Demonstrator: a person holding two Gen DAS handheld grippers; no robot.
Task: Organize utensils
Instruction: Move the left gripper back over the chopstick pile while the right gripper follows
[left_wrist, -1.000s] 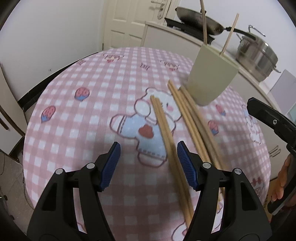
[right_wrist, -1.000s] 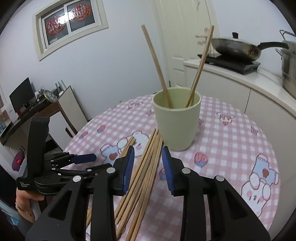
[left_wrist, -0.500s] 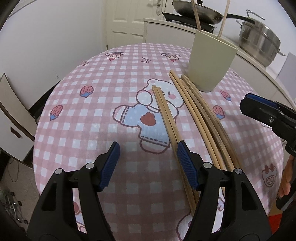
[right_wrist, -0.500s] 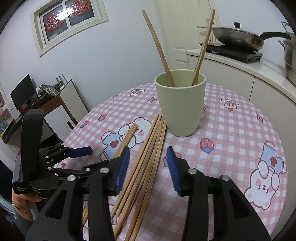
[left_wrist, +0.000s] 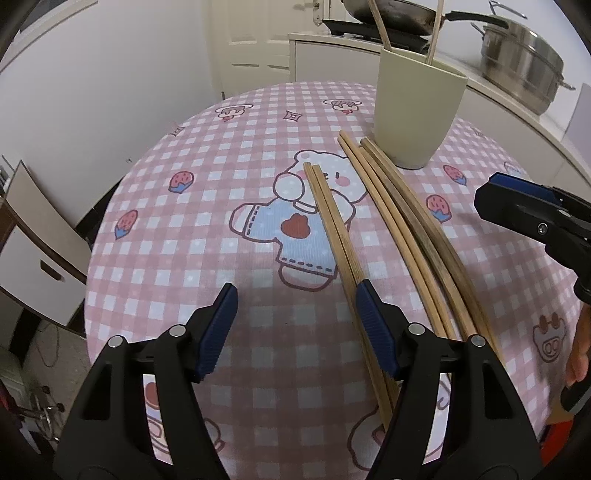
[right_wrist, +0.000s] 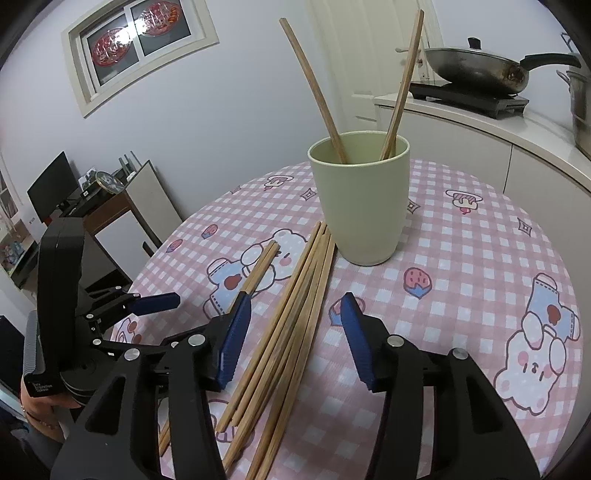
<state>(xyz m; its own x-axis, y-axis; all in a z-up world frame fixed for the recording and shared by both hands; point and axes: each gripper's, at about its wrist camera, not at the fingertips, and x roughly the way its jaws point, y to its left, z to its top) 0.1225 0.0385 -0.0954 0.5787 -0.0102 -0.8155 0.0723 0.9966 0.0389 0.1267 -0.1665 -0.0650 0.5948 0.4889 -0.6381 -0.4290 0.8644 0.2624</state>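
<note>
1. The left gripper (left_wrist: 295, 314) hovers low over the worktop (left_wrist: 155, 229), nearer than the cup, its blue pads spread wide apart and holding nothing; its right pad sits just over the near part of a pair of chopsticks (left_wrist: 332, 229).
2. The right gripper (right_wrist: 295, 332) also stands wide apart and empty, with the bundle of chopsticks (right_wrist: 295, 295) lying on the cloth between its pads, on the near side of the cup.
3. That bundle runs lengthwise toward the cup, its far tips just beside the cup's base; the separate pair lies to the left of it, tips short of the cup.
4. The pale green cup (right_wrist: 360, 199) stands upright on the pink checked cloth, with two chopsticks (right_wrist: 321, 96) leaning apart inside it.
5. Beyond the cup, a wok (right_wrist: 476, 70) sits on a cooktop, and a steel pot (left_wrist: 524, 70) stands right of it.
</note>
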